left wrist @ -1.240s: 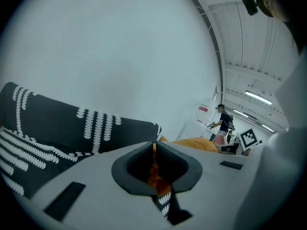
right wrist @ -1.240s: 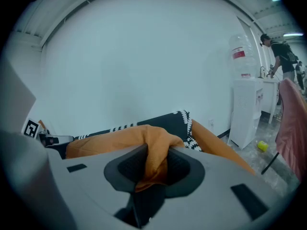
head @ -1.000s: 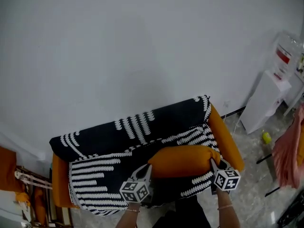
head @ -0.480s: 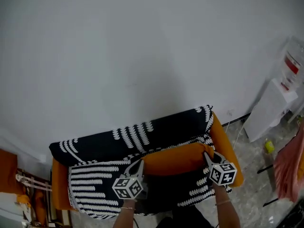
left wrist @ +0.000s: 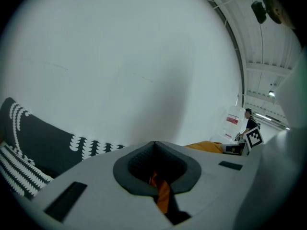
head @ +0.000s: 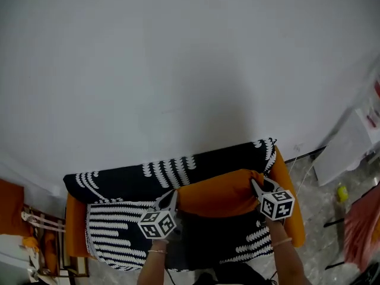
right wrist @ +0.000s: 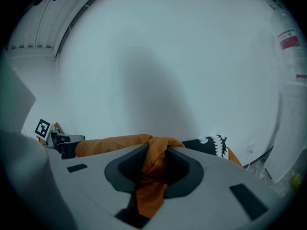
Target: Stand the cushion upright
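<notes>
Sofa (head: 74, 230) under white wall (head: 178, 70), lower frame. Left gripper (head: 173, 193), right gripper (head: 254, 183): jaws clamped on cushion (head: 219, 196) ends. Judged step: raising it. Next: prop against backrest (head: 136, 180).

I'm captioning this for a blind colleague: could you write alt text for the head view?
Seen from above, the left gripper and right gripper pinch opposite ends of an orange cushion over a sofa draped in a black-and-white throw, before a white wall.
</notes>
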The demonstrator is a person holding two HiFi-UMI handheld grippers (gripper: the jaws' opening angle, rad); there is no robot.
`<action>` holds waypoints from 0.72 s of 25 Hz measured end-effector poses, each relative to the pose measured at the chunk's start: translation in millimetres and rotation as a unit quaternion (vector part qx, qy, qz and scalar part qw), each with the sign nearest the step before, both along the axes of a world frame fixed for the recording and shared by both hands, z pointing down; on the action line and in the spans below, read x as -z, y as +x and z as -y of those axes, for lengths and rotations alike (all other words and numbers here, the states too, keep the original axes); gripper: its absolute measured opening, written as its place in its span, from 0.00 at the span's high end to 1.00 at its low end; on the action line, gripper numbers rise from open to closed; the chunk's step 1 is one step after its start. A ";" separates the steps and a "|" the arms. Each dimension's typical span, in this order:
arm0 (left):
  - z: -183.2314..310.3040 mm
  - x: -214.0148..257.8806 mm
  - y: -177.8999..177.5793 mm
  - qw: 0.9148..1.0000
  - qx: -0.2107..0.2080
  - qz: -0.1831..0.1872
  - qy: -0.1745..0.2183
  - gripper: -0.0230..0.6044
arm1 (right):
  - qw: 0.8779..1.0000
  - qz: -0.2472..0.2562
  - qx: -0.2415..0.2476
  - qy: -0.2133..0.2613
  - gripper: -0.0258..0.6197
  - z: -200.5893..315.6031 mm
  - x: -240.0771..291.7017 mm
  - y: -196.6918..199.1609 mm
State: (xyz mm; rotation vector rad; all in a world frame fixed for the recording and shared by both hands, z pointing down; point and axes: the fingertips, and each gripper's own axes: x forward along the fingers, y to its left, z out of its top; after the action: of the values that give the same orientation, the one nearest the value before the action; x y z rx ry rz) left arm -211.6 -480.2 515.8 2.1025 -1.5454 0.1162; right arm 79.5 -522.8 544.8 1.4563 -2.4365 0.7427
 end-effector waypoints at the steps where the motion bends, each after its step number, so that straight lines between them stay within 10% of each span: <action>1: 6.7 -0.8 -2.3 1.000 0.006 0.000 -0.001 0.93 | 1.000 0.001 0.007 0.000 0.82 10.5 -0.2 -3.4; 18: 138.5 -20.0 -33.0 0.998 0.056 0.016 -0.003 0.93 | 0.999 0.006 0.039 -0.034 0.81 173.2 -30.1 -42.0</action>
State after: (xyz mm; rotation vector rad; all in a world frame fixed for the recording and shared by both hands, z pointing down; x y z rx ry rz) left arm -244.6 -618.6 535.9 2.0128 -1.6756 0.1149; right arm 37.5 -696.0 574.9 1.3274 -2.4367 0.8124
